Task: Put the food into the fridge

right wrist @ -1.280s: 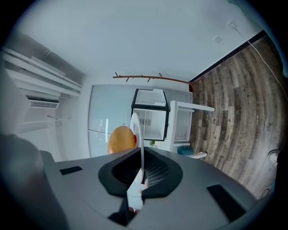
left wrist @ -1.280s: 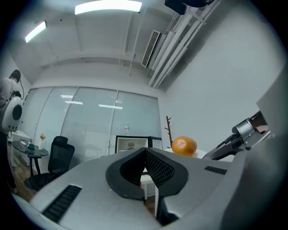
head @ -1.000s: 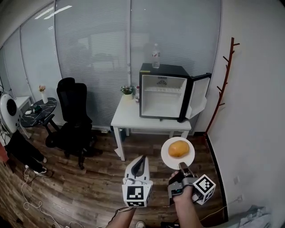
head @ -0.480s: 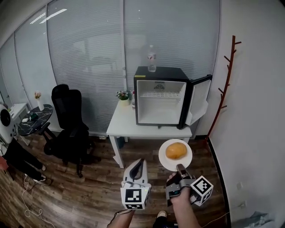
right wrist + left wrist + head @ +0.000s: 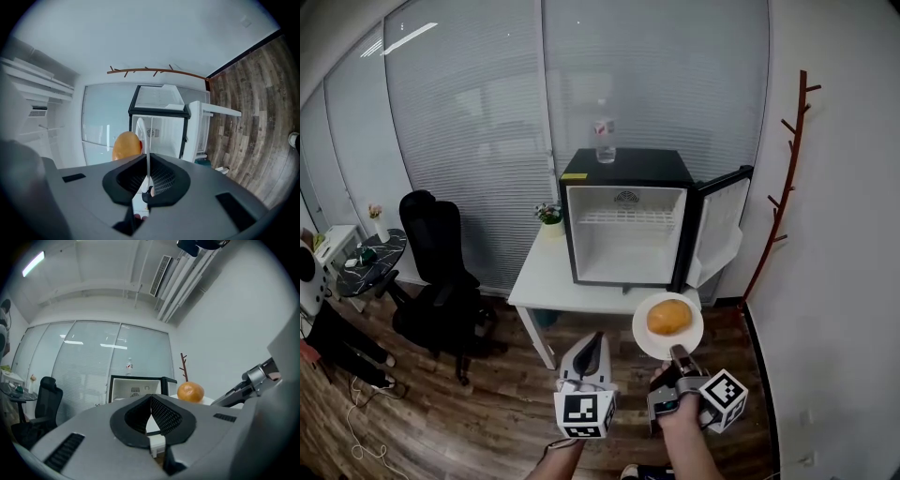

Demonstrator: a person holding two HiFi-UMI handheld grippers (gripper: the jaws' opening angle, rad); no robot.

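Observation:
A small black fridge (image 5: 628, 225) stands on a white table (image 5: 553, 286), its door (image 5: 719, 225) swung open to the right and its white inside bare. My right gripper (image 5: 678, 353) is shut on the rim of a white plate (image 5: 656, 339) that carries an orange bun (image 5: 669, 316). The plate hangs in the air in front of the table. In the right gripper view the plate (image 5: 147, 140) shows edge-on between the pads, with the bun (image 5: 126, 146) to its left. My left gripper (image 5: 597, 339) is shut and holds nothing; it hangs left of the plate.
A clear water bottle (image 5: 605, 141) stands on top of the fridge. A small potted plant (image 5: 549, 217) sits on the table beside it. A black office chair (image 5: 436, 272) is at the left, a wooden coat rack (image 5: 787, 197) by the right wall. The floor is wood.
The fridge and table have grown larger and nearer in the head view. Both grippers and the plate keep the same places in front of me.

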